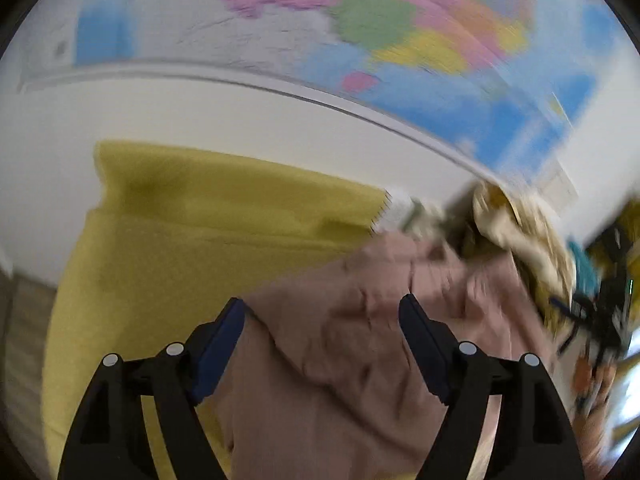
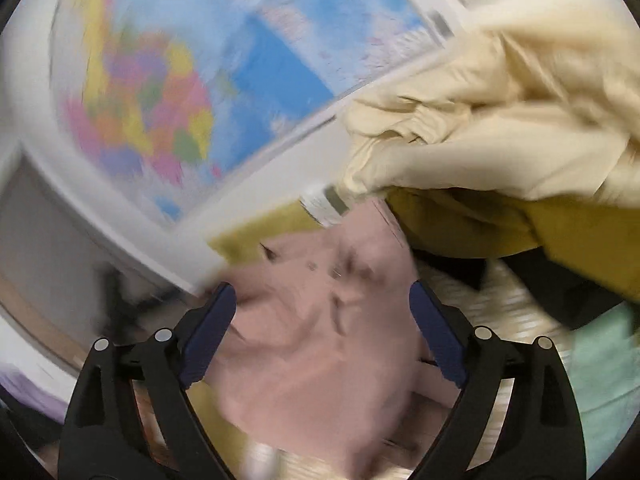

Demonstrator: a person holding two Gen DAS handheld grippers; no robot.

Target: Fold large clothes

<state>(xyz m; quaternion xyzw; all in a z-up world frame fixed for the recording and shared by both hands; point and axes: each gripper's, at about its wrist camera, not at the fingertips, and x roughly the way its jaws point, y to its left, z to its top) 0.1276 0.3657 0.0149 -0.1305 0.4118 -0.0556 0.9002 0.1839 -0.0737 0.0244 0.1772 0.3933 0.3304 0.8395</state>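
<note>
Two grippers are seen with jaws apart and nothing clamped: the left gripper (image 1: pixel 322 322) and the right gripper (image 2: pixel 322 308), each poised over the pink garment (image 1: pixel 352 344). No fabric is pinched by either pair of blue pads; the cloth only lies beneath the gaps.

Location of work piece: the pink garment (image 2: pixel 320 320) is spread crumpled over a yellow cover (image 1: pixel 180 232) on the white surface (image 1: pixel 80 120), which is backed by a wall map (image 1: pixel 400 40). A heap of cream clothing (image 2: pixel 500 128) is noted just beyond the garment on its far right side, touching or overlapping it; which one cannot be told through the blur.

Step judged: between grasps, the garment not yet folded flat. For the next move, a hem or corner would have to be located and pinched by both grippers, then drawn taut.

Open room: yellow cover lies bare toward the left edge. Right side is crowded by the cream heap and dark, unidentifiable clutter.
</note>
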